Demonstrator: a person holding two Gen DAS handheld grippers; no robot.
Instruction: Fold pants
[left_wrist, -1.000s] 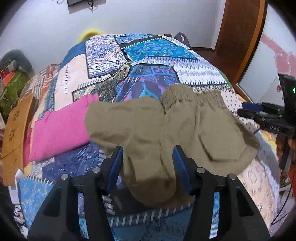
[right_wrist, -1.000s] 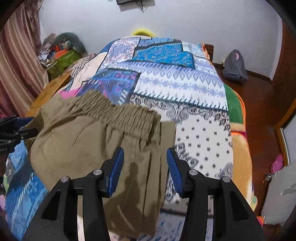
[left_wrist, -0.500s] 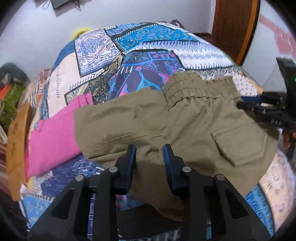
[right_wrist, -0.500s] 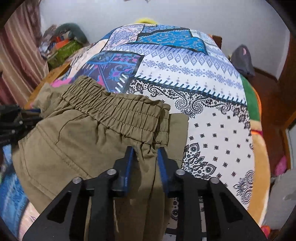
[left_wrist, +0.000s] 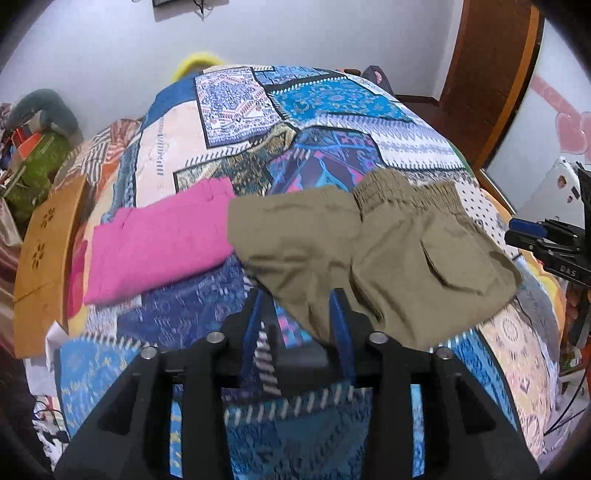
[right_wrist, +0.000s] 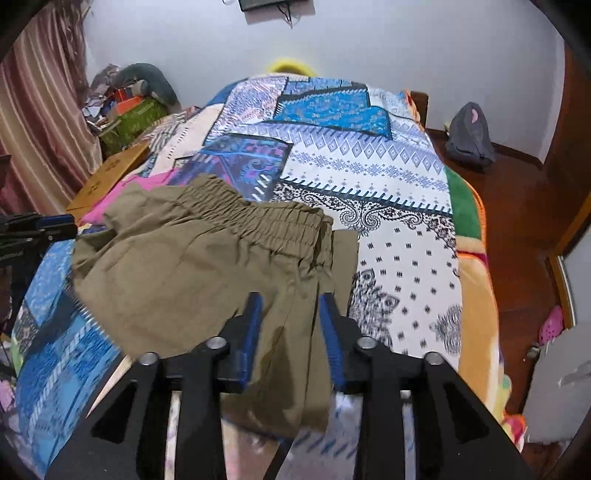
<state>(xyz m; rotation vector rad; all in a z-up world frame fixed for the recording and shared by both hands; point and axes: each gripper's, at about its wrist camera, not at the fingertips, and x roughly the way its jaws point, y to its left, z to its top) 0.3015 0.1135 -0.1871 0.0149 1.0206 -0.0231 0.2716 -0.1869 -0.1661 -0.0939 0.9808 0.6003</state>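
Observation:
The olive pants lie on the patchwork bed, elastic waistband toward the far side, a flap pocket facing up; in the right wrist view the pants spread left of centre. My left gripper is open, its fingers either side of the pants' near edge, cloth over the right finger. My right gripper is open, with the pants' near fold lying between its fingers. The right gripper shows at the right edge of the left wrist view, and the left gripper at the left edge of the right wrist view.
A folded pink garment lies left of the pants. A wooden board lines the bed's left edge. Clutter and a green bag sit at the far left. A grey backpack sits on the floor at right.
Both grippers closed on the pants' near edge half a second ago and have since opened and pulled back. The pants have settled flatter on the bed.

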